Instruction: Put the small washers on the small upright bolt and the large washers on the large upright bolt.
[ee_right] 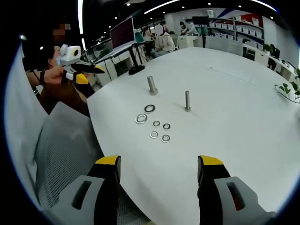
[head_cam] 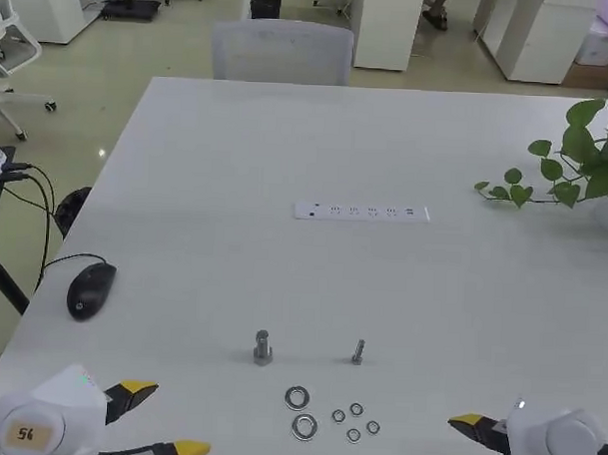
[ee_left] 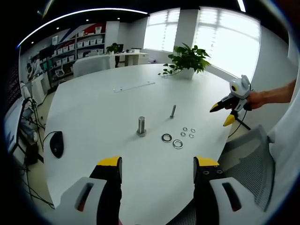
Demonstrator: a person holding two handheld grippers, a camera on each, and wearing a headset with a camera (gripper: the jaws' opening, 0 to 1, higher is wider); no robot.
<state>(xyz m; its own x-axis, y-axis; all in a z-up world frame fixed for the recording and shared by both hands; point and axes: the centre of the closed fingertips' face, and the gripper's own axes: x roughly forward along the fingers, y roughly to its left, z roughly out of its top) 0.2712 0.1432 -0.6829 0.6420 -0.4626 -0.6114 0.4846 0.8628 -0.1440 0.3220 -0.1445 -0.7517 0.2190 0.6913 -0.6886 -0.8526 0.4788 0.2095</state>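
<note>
While the left gripper [head_cam: 167, 419] hangs low over the near-left corner of the table [head_cam: 287, 147], angled inward toward the middle, its yellow-tipped jaws stand spread wide with nothing between them. A mouse [head_cam: 90, 288] lies close to the left edge, well apart from the work. Toward the middle, the large bolt [head_cam: 263, 348] stands upright, and the two large washers [head_cam: 297, 397] lie flat just in front of it, near each other. Beside them on the right, four small washers [head_cam: 356, 410] lie in a loose cluster, in front of the upright small bolt [head_cam: 358, 352]. All six washers are apart from both bolts. Bare table surrounds the group on every side, with a wide stretch running back to the power strip [head_cam: 361, 212] and the chair [head_cam: 281, 51] at the far edge. By the near edge on the right, the right gripper [head_cam: 472, 425] points inward; only one tip seems to show from the head, but its own view has the jaws wide apart and holding nothing. A plant [head_cam: 576, 157] trails over the far right edge.
</note>
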